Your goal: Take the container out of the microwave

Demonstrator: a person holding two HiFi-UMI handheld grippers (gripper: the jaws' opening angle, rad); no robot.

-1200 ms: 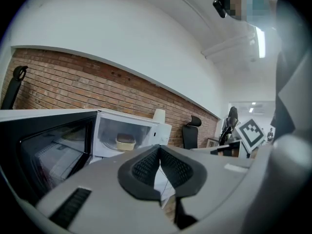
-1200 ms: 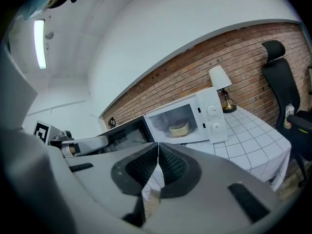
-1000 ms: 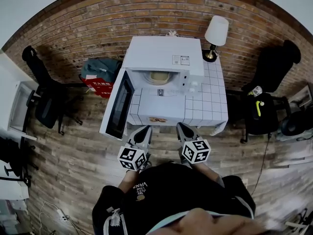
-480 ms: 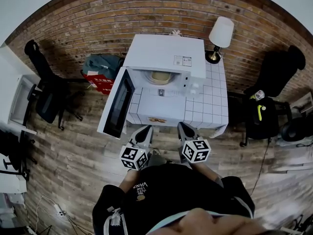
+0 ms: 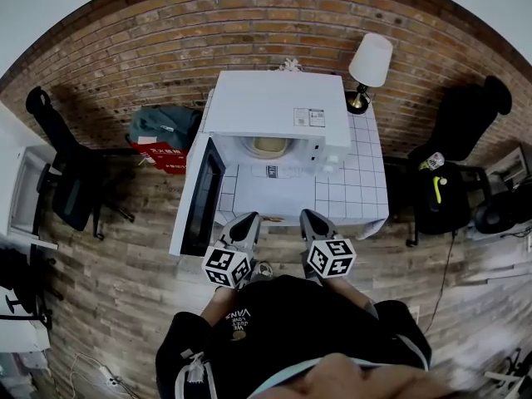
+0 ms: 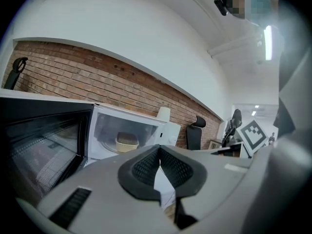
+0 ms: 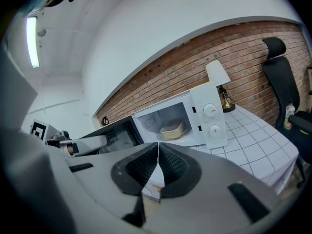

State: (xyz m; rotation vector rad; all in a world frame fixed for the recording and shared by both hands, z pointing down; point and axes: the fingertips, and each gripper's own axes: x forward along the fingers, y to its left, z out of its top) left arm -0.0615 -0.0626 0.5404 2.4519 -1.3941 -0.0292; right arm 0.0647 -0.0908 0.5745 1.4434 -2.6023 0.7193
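A white microwave (image 5: 278, 110) stands on a white tiled table (image 5: 357, 181), its door (image 5: 202, 196) swung wide open to the left. Inside sits a cream container (image 5: 270, 145), also seen in the left gripper view (image 6: 127, 142) and the right gripper view (image 7: 174, 129). My left gripper (image 5: 247, 222) and right gripper (image 5: 308, 218) are both shut and hold nothing. They hang side by side at the table's near edge, well short of the oven cavity.
A table lamp (image 5: 368, 65) stands at the table's back right corner, beside the microwave. Office chairs (image 5: 453, 181) flank the table on both sides, and a teal bag over a red box (image 5: 164, 135) lies left of it against the brick wall.
Both grippers and the head have moved a little toward the table, so the microwave appears nearer. The door stays open and the container has not moved.
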